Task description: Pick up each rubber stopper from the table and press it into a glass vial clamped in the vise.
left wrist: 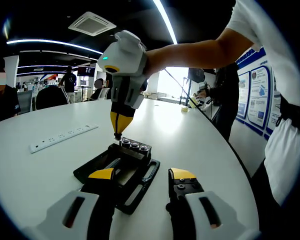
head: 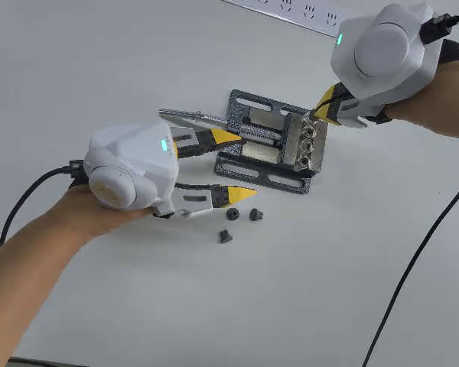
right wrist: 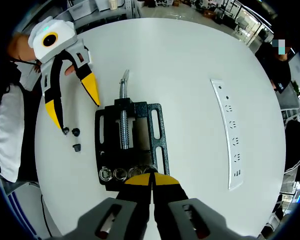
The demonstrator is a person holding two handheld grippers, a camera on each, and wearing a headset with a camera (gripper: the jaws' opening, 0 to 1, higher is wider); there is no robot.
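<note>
Both jaws of right gripper (right wrist: 151, 176) meet over vials (right wrist: 121, 173); left gripper (head: 247, 164) gapes.

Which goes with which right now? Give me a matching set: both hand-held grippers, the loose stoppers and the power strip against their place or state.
Things:
1. left hand-held gripper
2. right hand-held gripper
3. rubber stoppers
4. power strip

Place or state:
A. loose on the table, on the near side of the vise
B. jaws shut, tips at the vials
C. flat on the table beyond the vise
D. jaws open

Pairs: 1-D, 2-B, 3-A, 4-C
</note>
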